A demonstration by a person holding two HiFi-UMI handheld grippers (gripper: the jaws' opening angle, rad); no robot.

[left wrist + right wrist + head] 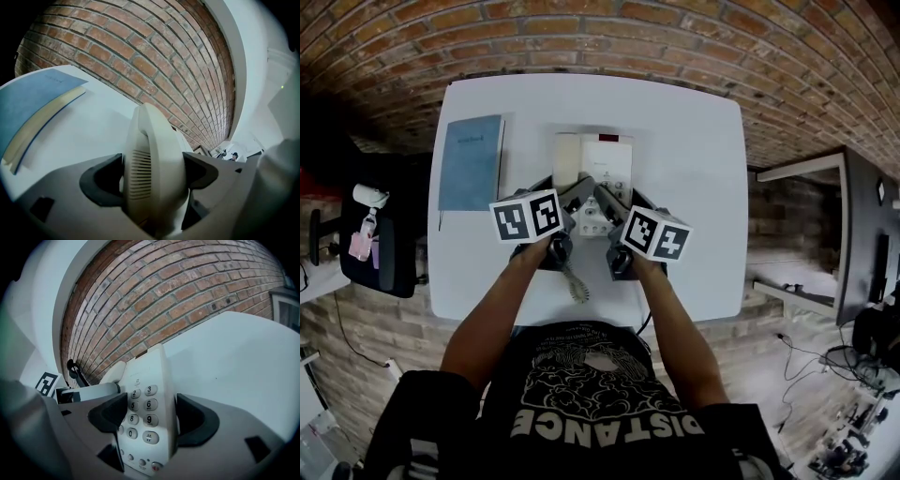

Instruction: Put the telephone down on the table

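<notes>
A cream telephone (598, 161) sits at the middle of the white table (698, 141), held between both grippers. My left gripper (579, 193) is shut on the telephone's handset (152, 161), which fills the gap between its dark pads (101, 180). Across from it, my right gripper (611, 199) is shut on the telephone's keypad side (146, 411), with the number keys showing between the jaws. A coiled cord (575, 281) trails toward the table's near edge. Whether the telephone's underside touches the table is hidden.
A blue notebook (471, 161) lies at the table's left side, also in the left gripper view (33, 101). Brick paving (609, 37) surrounds the table. A dark chair with small items (380, 246) stands to the left. A desk edge (811, 169) is at the right.
</notes>
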